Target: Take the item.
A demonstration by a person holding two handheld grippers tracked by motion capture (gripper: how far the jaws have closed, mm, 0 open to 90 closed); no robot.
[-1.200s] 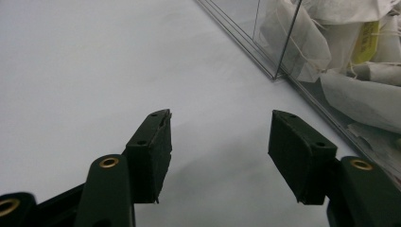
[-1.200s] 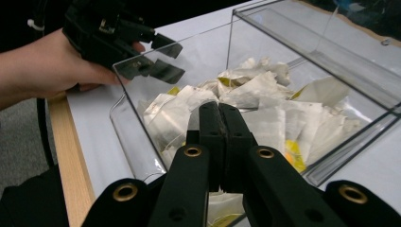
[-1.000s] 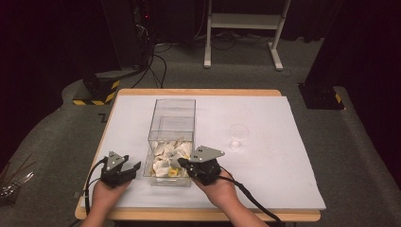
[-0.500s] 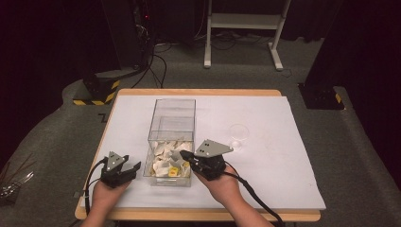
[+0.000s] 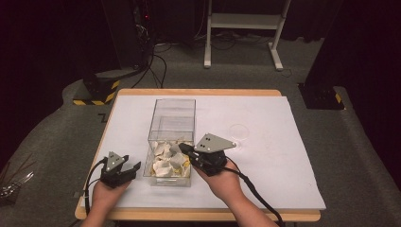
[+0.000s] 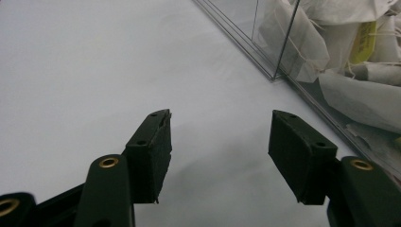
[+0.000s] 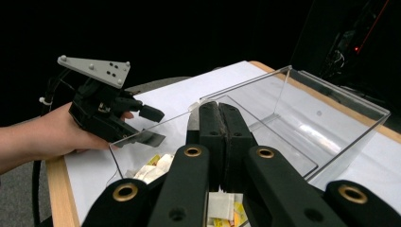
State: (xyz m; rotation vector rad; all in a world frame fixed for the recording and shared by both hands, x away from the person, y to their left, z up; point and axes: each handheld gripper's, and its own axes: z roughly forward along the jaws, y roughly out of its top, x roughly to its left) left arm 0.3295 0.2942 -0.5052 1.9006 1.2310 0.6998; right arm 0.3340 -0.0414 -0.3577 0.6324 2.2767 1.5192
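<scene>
A: Reading left to right, what could fail?
B: Left gripper (image 5: 124,171) rests on the paper beside the clear box (image 5: 172,118), jaws apart, empty. Right gripper (image 5: 185,150) hangs over the tea bags (image 5: 166,161) heaped at the box's near end, jaws pressed together; whether a bag's string is pinched cannot be told, so it may come away empty.

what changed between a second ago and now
The right gripper, jaws shut, has lifted a little over the tea bags in the clear box; whether it holds one, I can't tell. The left gripper stays open on the table beside the box.
</scene>
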